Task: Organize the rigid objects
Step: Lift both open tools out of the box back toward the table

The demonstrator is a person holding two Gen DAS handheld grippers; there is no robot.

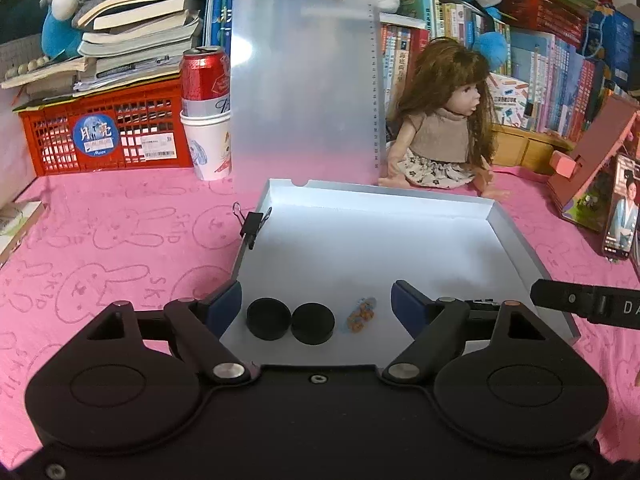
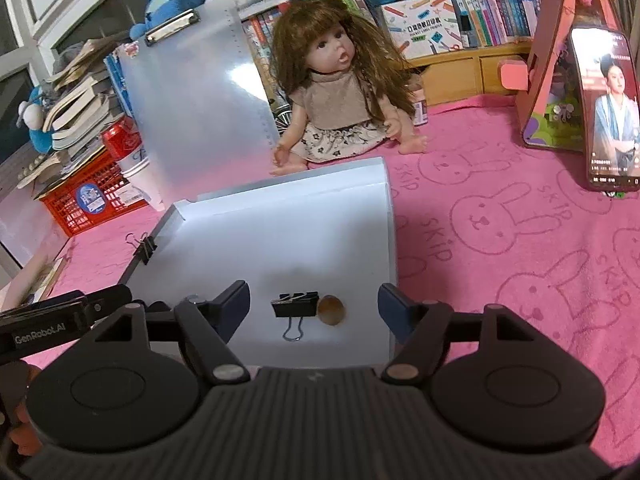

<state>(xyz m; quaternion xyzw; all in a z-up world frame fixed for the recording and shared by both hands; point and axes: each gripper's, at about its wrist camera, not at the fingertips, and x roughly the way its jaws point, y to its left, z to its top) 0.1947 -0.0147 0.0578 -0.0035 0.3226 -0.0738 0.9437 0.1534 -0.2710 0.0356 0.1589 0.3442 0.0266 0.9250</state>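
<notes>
Left gripper (image 1: 316, 306) hangs over the near edge of the white tray (image 1: 460, 216), jaws spread wide and released, nothing pinched. Under it, its own camera picks out two black discs (image 1: 290, 322) lying side by side and touching, plus a small speckled bead-like piece (image 1: 361, 314) just to their right (too small to name). Right gripper (image 2: 314, 308) is likewise let go, jaws apart. Only its camera shows the loose black binder clip (image 2: 295, 305) flat on the tray, wire handle toward the near edge, with a brown round piece (image 2: 331, 310) touching its right side. Both views catch another binder clip (image 1: 253, 224) clamped on the tray's left rim. The tray sits on the pink bunny-print cloth (image 2: 520, 240).
</notes>
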